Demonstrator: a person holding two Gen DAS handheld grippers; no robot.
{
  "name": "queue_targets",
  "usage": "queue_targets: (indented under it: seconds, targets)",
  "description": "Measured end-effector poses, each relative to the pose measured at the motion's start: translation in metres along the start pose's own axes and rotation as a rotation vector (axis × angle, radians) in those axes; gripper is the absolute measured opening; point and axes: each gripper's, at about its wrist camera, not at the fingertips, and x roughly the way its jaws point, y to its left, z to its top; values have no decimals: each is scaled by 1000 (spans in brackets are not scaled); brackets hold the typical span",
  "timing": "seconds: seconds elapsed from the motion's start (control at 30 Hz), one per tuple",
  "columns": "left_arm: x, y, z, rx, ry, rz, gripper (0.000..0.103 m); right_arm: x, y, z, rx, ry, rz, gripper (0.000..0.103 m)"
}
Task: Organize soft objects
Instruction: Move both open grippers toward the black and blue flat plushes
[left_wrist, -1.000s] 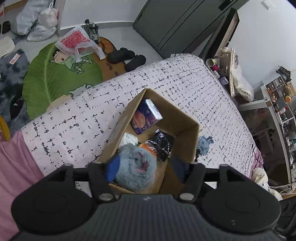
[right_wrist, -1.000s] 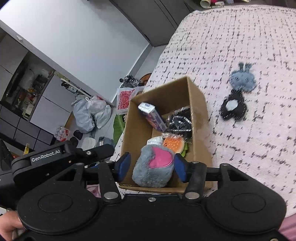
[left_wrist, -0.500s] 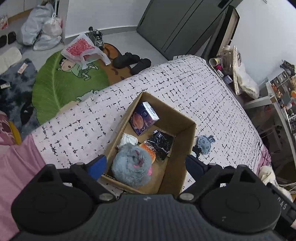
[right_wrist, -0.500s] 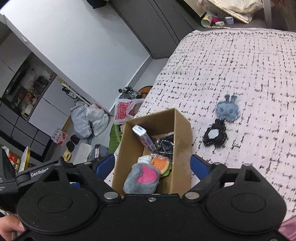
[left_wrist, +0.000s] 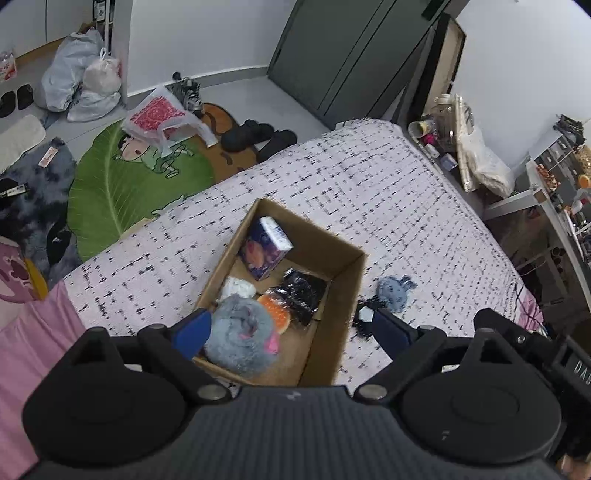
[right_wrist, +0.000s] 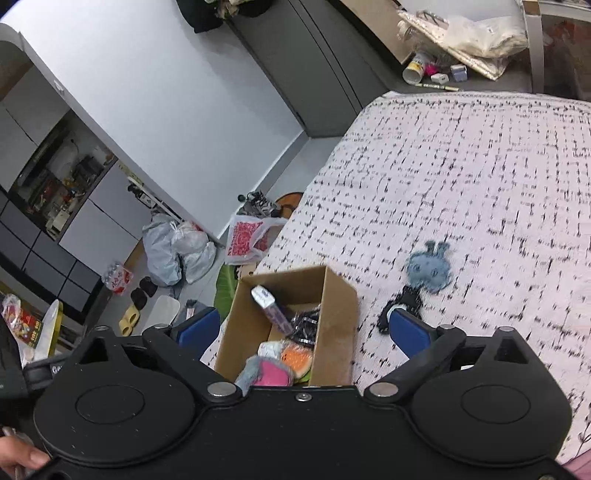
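A brown cardboard box sits on the bed. Inside lie a grey fluffy plush with pink patches, an orange toy, a black packet, a purple carton and a white bundle. My left gripper hangs open above the box's near end, touching nothing. My right gripper is also above the box, its jaws opening with nothing between the pads; the grey plush lies below. A blue plush and a black plush rest on the cover right of the box.
The bed cover is white with black dashes. A green leaf rug, plastic bags and dark slippers are on the floor beyond. A cluttered bedside stand is at the far right. A person's hand shows at lower left.
Both grippers opened and let go of the grey plush, which now lies in the box. Both have risen and drawn back, so the box looks smaller.
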Motion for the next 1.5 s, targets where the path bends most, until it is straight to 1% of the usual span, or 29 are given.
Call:
queue_targets:
  seconds: [0.13, 0.2, 0.27, 0.4, 0.53, 0.7, 0.8, 0.93, 1.0, 1.17, 1.37, 1.5]
  targets:
    - [6, -13, -1, 1, -7, -4, 93, -6, -11, 13, 9, -21, -4, 101]
    - [8, -19, -3, -3, -13, -11, 93, -7, -19, 15, 29, -36, 14, 101]
    - [11, -26, -4, 2, -16, -14, 93, -5, -29, 14, 37, -51, 27, 101]
    - [16, -41, -8, 28, -32, -24, 93, 6, -53, 8, 71, -49, 16, 100]
    - [27, -55, -12, 18, -46, -11, 93, 12, -73, 4, 90, -43, 15, 100]
    - [36, -71, -16, 10, -53, 15, 92, 20, -94, 5, 122, -43, 50, 100]
    - [41, -82, -19, 0, -48, 8, 90, 25, -105, 7, 128, -45, 75, 99]
    - [47, -100, -24, 24, -60, -1, 90, 32, -118, 10, 149, -45, 95, 97]
    - [51, -109, -27, 32, -66, -10, 88, 36, -126, 12, 171, -37, 106, 94]
    - [66, -131, -34, 40, -65, -19, 84, 37, -144, 18, 207, -44, 134, 93]
    - [90, -144, -42, 22, -69, -11, 79, 43, -162, 22, 247, -46, 156, 89]
    - [111, -144, -46, -4, -45, 6, 73, 52, -171, 23, 261, -34, 167, 85]
